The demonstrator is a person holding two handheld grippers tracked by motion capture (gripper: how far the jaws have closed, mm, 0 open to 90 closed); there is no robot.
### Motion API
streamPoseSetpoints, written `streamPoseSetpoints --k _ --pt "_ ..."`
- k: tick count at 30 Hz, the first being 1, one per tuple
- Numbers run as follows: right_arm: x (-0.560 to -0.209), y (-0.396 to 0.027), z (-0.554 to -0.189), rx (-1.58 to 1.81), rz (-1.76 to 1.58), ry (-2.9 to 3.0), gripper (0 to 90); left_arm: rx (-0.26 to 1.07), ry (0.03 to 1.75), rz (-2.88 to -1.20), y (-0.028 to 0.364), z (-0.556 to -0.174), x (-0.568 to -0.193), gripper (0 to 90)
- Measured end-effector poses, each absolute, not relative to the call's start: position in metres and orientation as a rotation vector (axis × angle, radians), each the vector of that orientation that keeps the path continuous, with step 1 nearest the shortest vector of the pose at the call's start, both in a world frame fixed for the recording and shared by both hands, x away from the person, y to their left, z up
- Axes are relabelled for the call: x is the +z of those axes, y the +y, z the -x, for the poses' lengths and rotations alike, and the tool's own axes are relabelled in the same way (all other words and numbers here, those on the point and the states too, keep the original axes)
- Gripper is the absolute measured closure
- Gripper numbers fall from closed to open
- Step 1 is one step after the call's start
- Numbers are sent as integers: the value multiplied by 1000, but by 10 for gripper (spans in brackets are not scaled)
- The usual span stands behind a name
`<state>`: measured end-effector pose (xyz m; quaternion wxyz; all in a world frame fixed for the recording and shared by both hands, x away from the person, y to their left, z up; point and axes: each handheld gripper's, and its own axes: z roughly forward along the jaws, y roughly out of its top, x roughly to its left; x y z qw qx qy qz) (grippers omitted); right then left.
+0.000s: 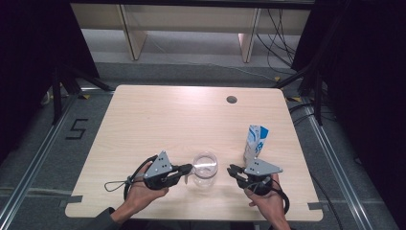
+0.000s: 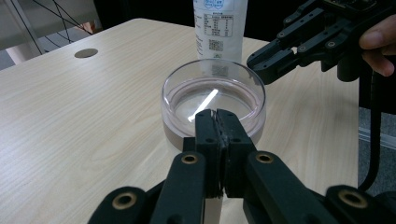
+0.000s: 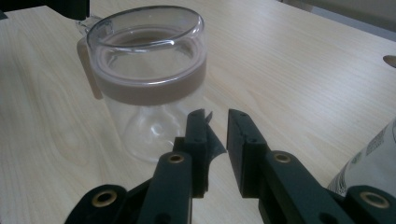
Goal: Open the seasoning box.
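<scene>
Glass jar point(image 1: 205, 168), clear, with a pale brown band under its rim and a handle on the side turned to the left gripper; open-topped, standing upright on the near middle of the wooden table point(image 1: 158, 124), a short way in from the near edge. Left gripper point(image 1: 187, 168), held in the person's left hand point(image 1: 139, 191), lies just left of the jar with its black jaws pressed together; in the left gripper view the closed tips point(image 2: 217, 116) sit at the jar's near wall point(image 2: 213, 100), and whether they pinch the handle or merely touch the glass cannot be told. Right gripper point(image 1: 231, 169), in the right hand point(image 1: 268, 199), lies just right of the jar and apart from it; its jaws stand a narrow slot apart with nothing between them, as the right gripper view shows point(image 3: 217, 122), the jar point(image 3: 147, 74) a little ahead of and to the left of the tips. Milk carton point(image 1: 255, 142), white and blue, top opened, upright just beyond the right gripper, close to it and well in from the right edge. Round cable hole point(image 1: 231, 99) near the far edge, right of middle. Open room: the whole far half and the left side of the tabletop are bare wood; the tight spots are the gaps between jar, right gripper and carton.
</scene>
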<state>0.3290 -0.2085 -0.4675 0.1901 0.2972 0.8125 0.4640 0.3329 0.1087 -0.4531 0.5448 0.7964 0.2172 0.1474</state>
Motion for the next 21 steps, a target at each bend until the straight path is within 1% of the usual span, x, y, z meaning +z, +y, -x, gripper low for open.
streamPoseSetpoints --k 21 --pt "-467 -199 -335 1329 -801 2291 815 361 509 -1894 110 -331 -454 877"
